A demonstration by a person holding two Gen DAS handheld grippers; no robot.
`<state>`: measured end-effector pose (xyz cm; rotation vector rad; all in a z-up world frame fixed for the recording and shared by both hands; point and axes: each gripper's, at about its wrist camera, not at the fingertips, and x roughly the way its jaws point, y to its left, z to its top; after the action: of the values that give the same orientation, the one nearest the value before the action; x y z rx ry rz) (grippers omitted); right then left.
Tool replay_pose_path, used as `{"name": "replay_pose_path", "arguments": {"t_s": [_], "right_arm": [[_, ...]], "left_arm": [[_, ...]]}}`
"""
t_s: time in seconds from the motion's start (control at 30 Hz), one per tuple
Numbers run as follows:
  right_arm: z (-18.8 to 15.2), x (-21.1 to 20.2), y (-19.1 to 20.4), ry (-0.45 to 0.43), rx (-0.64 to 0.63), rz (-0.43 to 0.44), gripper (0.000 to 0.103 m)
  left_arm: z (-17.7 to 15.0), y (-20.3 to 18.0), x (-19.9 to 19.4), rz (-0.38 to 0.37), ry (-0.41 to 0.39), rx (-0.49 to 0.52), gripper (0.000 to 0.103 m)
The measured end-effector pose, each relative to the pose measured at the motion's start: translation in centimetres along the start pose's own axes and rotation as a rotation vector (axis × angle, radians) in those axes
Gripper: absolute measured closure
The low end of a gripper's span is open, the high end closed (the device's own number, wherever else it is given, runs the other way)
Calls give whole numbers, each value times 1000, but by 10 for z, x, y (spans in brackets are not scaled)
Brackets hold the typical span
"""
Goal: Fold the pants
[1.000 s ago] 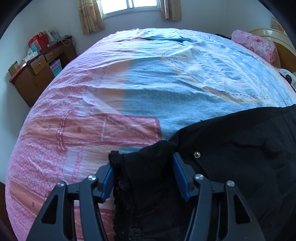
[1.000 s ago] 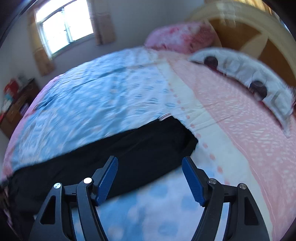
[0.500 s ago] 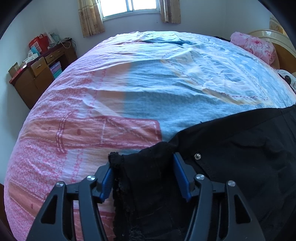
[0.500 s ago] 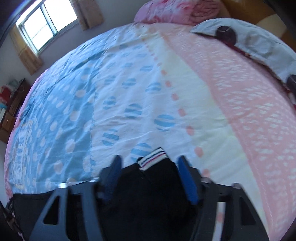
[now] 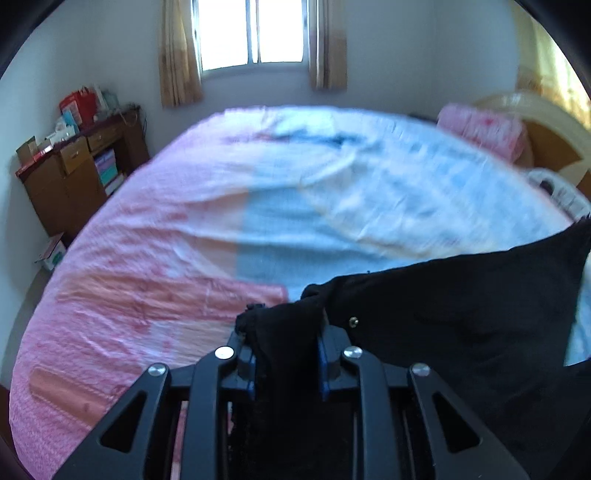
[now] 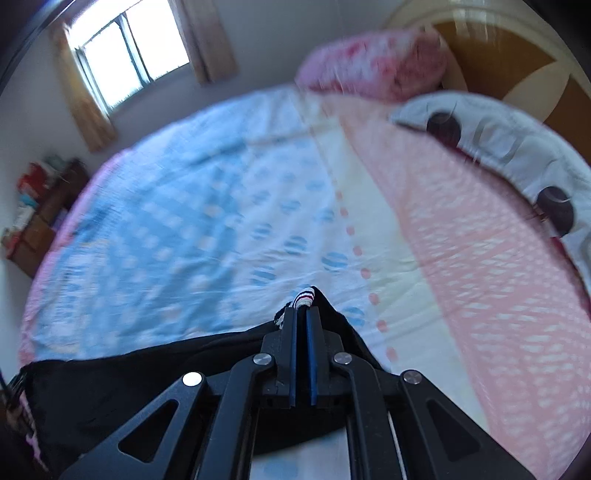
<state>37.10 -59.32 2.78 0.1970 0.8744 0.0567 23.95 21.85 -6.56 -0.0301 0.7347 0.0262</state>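
Left gripper [image 5: 284, 350] clamped on a thick bunch of the black pants [image 5: 461, 317], blue pads pressed against both sides of the gathered, lace-edged cloth. Rest of the garment spread away to the right of the tool, with a small metal stud [image 5: 354, 321] just beyond the right finger. Far corner of the fabric raised toward the right edge of the view, above the bedspread [image 5: 207, 236]. Pink-and-blue bedspread ahead of and below the tool, blurred. Further ahead, a window [image 5: 255, 33] with curtains; off to the left, a wooden desk [image 5: 74, 177] piled with boxes; far right, a pink pillow [image 5: 484, 129] by the headboard.

Right gripper [image 6: 303, 317] nearly closed, pads pinched on the end of the pants [image 6: 147, 373], only a thin slit left between them. Striped red-and-white trim [image 6: 304, 297] poking out just past the fingertips. Black cloth trailing back and to the left beneath the tool, lifted off the bedspread [image 6: 207, 206]. Ahead and right, a pink pillow [image 6: 369, 66] and a white cushion [image 6: 509, 147] with dark round spots against the headboard [image 6: 517, 62]. Window [image 6: 129, 48] far ahead to the left.
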Motion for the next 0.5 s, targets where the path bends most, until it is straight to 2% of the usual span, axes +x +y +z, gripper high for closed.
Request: {"name": "replay_pose_path", "arguments": {"t_s": [0.13,0.3,0.43,0.5], "right_arm": [[-34,-76,-7,-84,-23,59,99],[-107,-155,-27,-126,-24,71,99],[-171,-184,-47,-105,16,57,99],[-205,-188,-60,-70,46,42,99]], "left_arm": [[-10,7,-53,-77,-87,-72,79],[-53,3,-102,-138,-115,-83,79],[-96,-1,-129,-157,-148,-37,79],[-114,-3,-132,-165,-140,-11,78]]}}
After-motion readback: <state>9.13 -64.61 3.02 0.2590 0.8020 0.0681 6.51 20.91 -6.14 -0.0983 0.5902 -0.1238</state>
